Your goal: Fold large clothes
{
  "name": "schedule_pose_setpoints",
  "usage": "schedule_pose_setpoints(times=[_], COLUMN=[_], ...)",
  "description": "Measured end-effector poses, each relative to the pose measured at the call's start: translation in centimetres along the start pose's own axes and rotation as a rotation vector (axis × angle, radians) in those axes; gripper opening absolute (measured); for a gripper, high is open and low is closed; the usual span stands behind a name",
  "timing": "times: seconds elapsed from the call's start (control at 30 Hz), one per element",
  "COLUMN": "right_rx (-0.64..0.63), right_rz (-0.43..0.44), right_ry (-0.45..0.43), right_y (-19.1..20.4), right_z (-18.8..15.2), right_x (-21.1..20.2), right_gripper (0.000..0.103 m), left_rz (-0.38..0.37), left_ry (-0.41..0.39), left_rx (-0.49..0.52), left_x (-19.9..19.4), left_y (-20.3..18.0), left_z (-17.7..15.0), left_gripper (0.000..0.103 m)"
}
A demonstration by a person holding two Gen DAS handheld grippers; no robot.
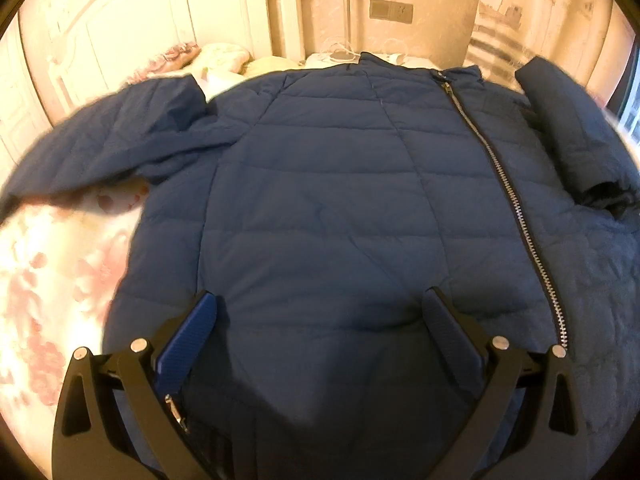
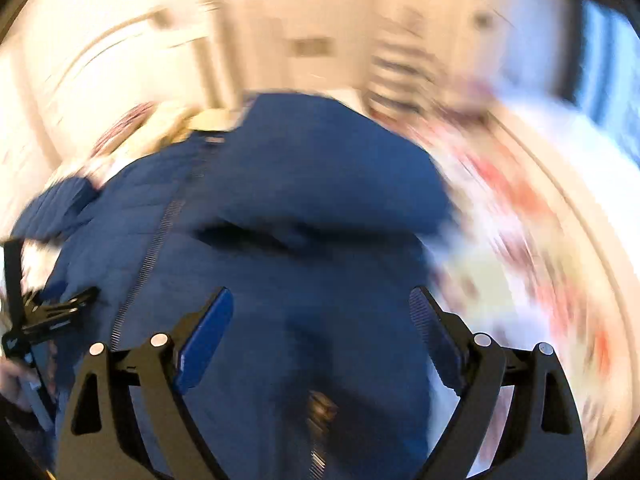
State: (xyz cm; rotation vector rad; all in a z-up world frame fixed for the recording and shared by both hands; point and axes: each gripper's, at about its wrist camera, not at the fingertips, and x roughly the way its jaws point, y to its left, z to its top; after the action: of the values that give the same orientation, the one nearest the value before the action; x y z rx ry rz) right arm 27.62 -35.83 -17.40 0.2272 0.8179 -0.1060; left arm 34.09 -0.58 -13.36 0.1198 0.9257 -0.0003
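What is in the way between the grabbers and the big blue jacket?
Nothing that shows. The left gripper is open right over the blue jacket, with only jacket fabric between its fingers. The right gripper is open above the jacket too, though that view is blurry.

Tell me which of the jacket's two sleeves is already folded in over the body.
The sleeve right of the zipper in the left wrist view: it lies doubled back on the jacket, cuff toward the hem. The other sleeve stretches out sideways over the floral bedding.
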Motion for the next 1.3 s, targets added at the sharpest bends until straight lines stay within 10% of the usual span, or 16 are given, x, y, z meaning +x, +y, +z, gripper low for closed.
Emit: schedule_pose_setpoints(times=[0.4, 0.5, 0.6, 0.63, 0.67, 0.83, 1.07, 1.3], right_rx=[0.105, 0.11, 0.114, 0.115, 0.117, 0.127, 0.126, 0.115], right_rz=[0.004, 0.011, 0.017, 0.018, 0.021, 0.035, 0.038, 0.029], right_ry=[-0.021, -0.023, -0.024, -0.023, -0.024, -0.029, -0.028, -0.022], right_y=[-2.4, -2.2, -2.1, -0.7, -0.5, -1.0, -1.0, -0.8], right_z=[-3.7, -3.3, -3.6, -2.3, -2.3, -2.7, -3.0, -2.9], right_x=[1.4, 1.6, 1.0, 1.6, 1.5, 1.1, 1.0, 1.2], right_gripper=[0.09, 0.09, 0.09, 0.09, 0.09, 0.09, 0.091, 0.092], left_rz=[-0.226, -0.147, -0.062, -0.068, -0.08, -0.391, -0.635, -0.638], left_ry=[-0.374, -0.4, -0.349, -0.337, -0.349, -0.339, -0.125, -0.015], left_rx=[0.625, 0.767, 0.871, 0.852, 0.787, 0.274, -0.37, -0.401], left_x=[-7.9, -6.7, -3.7, -3.3, -3.5, -5.8, 0.6, 4.2], left_y=[-22.5, -28.0, -31.3, -31.3, -30.5, -20.2, -0.1, 4.9], left_z=[5.4, 5.5, 5.2, 5.4, 5.9, 9.5, 9.5, 5.2], left_gripper=[0.101, 0.101, 0.066, 0.035, 0.025, 0.01, 0.01, 0.045])
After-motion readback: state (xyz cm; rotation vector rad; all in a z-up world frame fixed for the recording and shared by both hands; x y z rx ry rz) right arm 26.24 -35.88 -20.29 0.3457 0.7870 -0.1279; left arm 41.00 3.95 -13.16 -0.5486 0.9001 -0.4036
